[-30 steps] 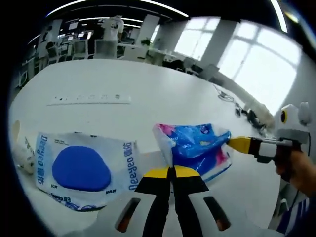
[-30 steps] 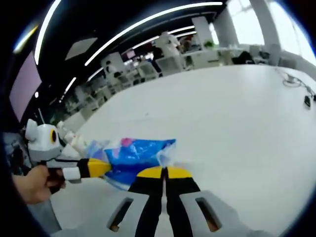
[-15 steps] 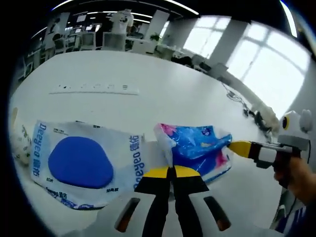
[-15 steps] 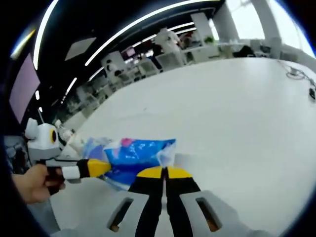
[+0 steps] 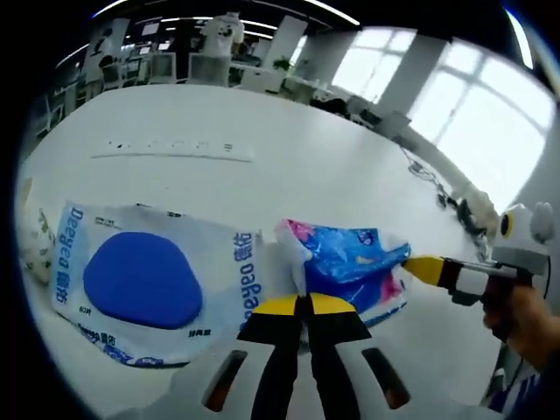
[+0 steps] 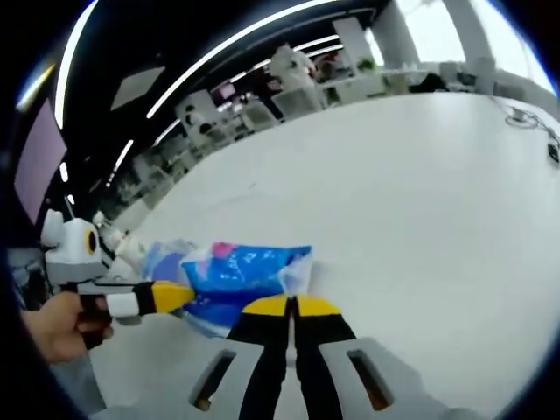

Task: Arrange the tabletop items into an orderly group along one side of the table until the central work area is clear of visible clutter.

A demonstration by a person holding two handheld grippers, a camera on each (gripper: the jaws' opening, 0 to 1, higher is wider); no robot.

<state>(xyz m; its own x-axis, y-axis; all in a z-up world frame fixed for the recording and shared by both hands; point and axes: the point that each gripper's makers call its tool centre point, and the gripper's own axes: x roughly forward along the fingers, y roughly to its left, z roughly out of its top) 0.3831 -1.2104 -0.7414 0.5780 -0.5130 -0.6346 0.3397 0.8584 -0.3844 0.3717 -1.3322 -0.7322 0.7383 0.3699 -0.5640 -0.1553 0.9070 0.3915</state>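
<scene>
The left gripper (image 5: 304,302) is pinching one end of the single blue tissue pack (image 5: 350,262), its jaws closed on the wrapper, while the right gripper (image 6: 290,304) is clamping the opposite end (image 6: 241,276). The pack is sitting on the white table (image 5: 289,166) between them. Just beside it one large white wipes packet (image 5: 144,280) with a blue oval is lying flat. One white power strip (image 5: 175,150) is lying farther back.

An open-plan office surrounds the white table (image 5: 289,166), with desks and chairs (image 5: 188,66) in rows at twelve o'clock. Large bright windows (image 5: 455,105) stand at two o'clock. Long strip lights (image 6: 219,52) curve across the dark ceiling.
</scene>
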